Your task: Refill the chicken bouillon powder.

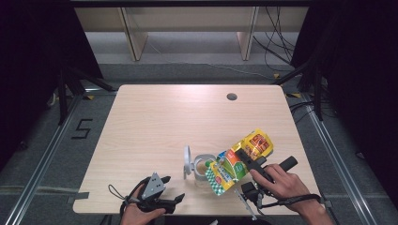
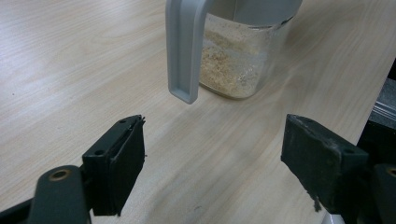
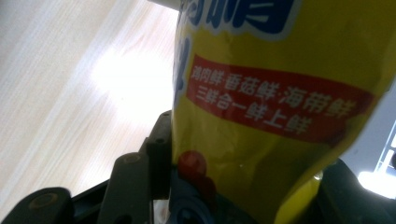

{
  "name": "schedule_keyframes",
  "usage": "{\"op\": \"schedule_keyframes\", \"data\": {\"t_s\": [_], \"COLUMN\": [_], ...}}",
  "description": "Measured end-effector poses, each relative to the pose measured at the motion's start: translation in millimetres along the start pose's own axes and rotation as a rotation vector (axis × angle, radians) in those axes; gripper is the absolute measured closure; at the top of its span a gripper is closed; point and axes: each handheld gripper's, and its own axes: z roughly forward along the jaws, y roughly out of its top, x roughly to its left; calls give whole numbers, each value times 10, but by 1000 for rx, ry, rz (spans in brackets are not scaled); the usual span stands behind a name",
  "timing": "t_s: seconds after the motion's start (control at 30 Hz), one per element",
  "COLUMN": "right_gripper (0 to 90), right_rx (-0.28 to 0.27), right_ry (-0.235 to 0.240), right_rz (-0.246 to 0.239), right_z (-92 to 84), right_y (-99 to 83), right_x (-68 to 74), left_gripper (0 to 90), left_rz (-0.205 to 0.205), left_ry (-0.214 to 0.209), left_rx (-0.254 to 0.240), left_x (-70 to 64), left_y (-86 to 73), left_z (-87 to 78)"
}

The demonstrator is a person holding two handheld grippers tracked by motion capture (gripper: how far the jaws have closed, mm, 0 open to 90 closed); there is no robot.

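A clear jar (image 1: 202,169) with a grey flip lid (image 1: 187,161) standing open holds beige powder; in the left gripper view the jar (image 2: 236,60) is ahead of the jaws with the lid (image 2: 183,51) hanging in front. A yellow-green seasoning bag (image 1: 237,162) is tilted with its opening over the jar. My right gripper (image 1: 248,161) is shut on the bag (image 3: 275,107), which sits between its jaws. My left gripper (image 1: 177,199) rests open near the table's front edge, left of the jar, and my left gripper (image 2: 212,161) holds nothing.
The pale wooden table (image 1: 155,122) has a round cable hole (image 1: 231,96) at the back right. Black stands and cables flank the table on the grey floor. A person's hands come in at the front edge.
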Motion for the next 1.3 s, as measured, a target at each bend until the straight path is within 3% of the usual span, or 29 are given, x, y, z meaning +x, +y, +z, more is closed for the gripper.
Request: {"op": "schedule_keyframes", "data": {"t_s": [0.07, 0.13, 0.23, 0.5, 0.67, 1.3], "right_gripper": [541, 542, 544, 546, 548, 551], "right_rx": [8, -3, 16, 24, 20, 20], "right_ry": [9, 9, 15, 4, -2, 1], "right_rz": [13, -10, 10, -58, -68, -68], "right_z": [-1, 17, -3, -14, -15, -10], "right_y": [0, 6, 6, 21, 41, 25], "right_x": [15, 13, 28, -26, -22, -18], "left_gripper": [209, 209, 209, 209, 209, 209], "left_rz": [3, 2, -14, -2, 0, 3], "left_ry": [1, 4, 4, -1, 1, 2], "left_rx": [3, 2, -7, -4, 0, 3], "left_x": [2, -2, -9, 0, -2, 3], "left_y": [2, 4, 2, -1, 0, 1], "left_z": [-2, -9, -3, 5, 1, -2]}}
